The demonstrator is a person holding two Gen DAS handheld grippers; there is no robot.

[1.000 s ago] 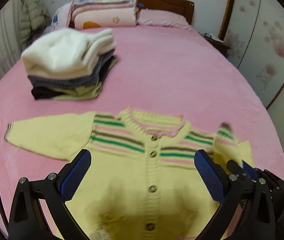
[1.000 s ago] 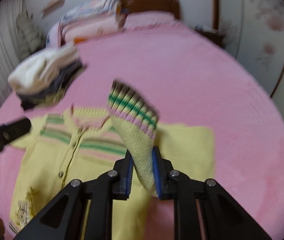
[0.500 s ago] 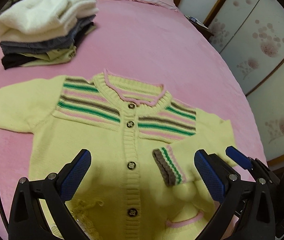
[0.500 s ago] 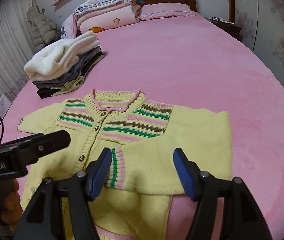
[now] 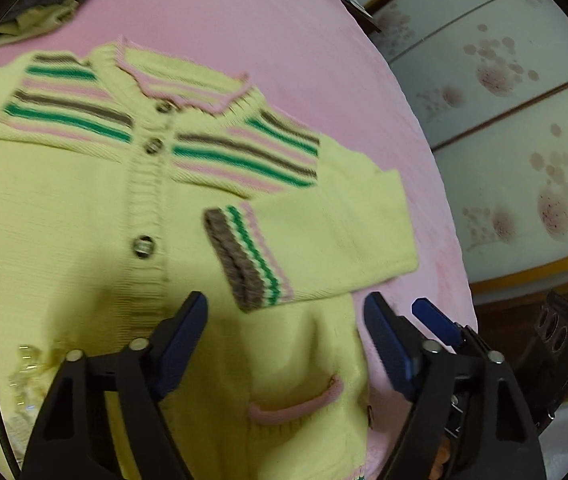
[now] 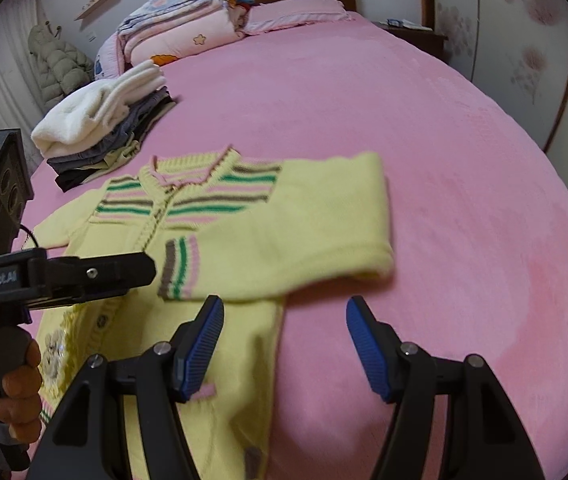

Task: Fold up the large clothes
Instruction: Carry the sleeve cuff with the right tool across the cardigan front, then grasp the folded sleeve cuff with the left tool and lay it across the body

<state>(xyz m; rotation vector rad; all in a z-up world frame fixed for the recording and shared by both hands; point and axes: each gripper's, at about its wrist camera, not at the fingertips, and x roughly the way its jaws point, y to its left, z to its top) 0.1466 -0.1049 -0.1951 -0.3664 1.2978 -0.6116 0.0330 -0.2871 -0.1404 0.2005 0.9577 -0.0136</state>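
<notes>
A yellow knit cardigan (image 5: 63, 200) with green, brown and pink stripes lies flat, buttons up, on the pink bed (image 6: 424, 140). Its right sleeve (image 5: 324, 240) is folded across the chest, and the striped cuff (image 6: 177, 266) rests near the button line. My left gripper (image 5: 284, 340) is open and empty, low over the cardigan's lower right part. My right gripper (image 6: 284, 340) is open and empty over the cardigan's right edge, just below the folded sleeve. The left gripper's finger (image 6: 103, 270) shows from the side in the right wrist view. The cardigan also shows in the right wrist view (image 6: 131, 320).
A stack of folded clothes (image 6: 99, 128) with a white one on top sits at the bed's far left. Folded quilts (image 6: 179, 28) and a pillow (image 6: 296, 16) lie by the headboard. A nightstand (image 6: 412, 32) and wardrobe doors (image 5: 524, 120) stand to the right.
The right gripper laid the sleeve across the chest, opened and drew back. The left gripper moved right and closer to the cardigan's lower right side.
</notes>
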